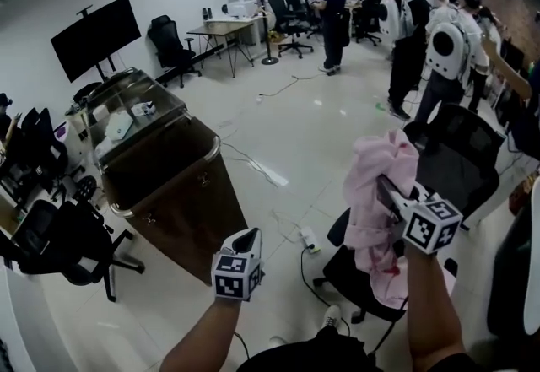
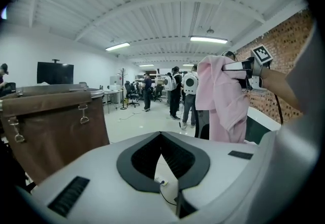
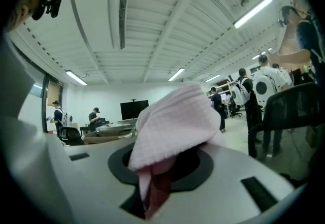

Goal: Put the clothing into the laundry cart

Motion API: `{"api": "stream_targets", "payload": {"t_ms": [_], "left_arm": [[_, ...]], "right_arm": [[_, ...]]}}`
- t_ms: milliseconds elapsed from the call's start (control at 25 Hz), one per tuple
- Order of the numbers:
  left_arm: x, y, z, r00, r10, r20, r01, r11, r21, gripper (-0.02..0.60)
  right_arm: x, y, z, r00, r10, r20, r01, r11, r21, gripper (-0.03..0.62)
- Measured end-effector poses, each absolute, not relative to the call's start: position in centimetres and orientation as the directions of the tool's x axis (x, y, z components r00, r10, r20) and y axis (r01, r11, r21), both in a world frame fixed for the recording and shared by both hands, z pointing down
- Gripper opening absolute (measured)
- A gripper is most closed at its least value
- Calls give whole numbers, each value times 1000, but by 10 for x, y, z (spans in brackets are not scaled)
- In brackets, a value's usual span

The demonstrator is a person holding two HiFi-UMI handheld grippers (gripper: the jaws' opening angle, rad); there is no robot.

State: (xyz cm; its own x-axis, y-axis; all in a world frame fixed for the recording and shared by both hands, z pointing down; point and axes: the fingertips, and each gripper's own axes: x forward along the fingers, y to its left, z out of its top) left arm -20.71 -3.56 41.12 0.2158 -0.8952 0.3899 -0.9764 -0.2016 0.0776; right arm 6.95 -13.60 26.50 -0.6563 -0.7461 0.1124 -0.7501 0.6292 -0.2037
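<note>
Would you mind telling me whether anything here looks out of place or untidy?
Nothing looks spilled or damaged. The floor is untidy, though: a power strip and loose cables trail between the laundry cart and the black chair. The pink garment is bunched in the right gripper, not yet in the cart.

Open office with white walls and a pale glossy floor [image 1: 337,134].
Black screen [image 1: 94,37] stood at left, desk [image 1: 221,29] and office chairs [image 1: 171,45] behind; brick wall [image 2: 284,40] on one side, strip lights [image 2: 208,39] lit overhead, cables [image 1: 253,166] lay loose.
</note>
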Motion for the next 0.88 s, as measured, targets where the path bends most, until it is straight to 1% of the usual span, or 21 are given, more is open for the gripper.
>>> {"api": "stream_targets", "payload": {"t_ms": [280,600,760,880], "left_arm": [[-254,1,392,138,-928,347,-990,-117,80,-2],[-314,44,365,36,-951,306,-996,-10,87,-2],[-347,63,357,-23,-956,294,-996,49,80,-2],[-369,76,353,-61,-954,294,-994,86,74,-2]], "right_arm": [[-7,-108,218,-762,-648,3,-632,742,-222,109],[-90,-74,141,-829,-544,-134,-511,832,-214,109],[-143,-61,118,-863,-474,-177,-443,876,-190,107],[-181,-54,106,-884,-430,-182,-403,899,-169,107]]}}
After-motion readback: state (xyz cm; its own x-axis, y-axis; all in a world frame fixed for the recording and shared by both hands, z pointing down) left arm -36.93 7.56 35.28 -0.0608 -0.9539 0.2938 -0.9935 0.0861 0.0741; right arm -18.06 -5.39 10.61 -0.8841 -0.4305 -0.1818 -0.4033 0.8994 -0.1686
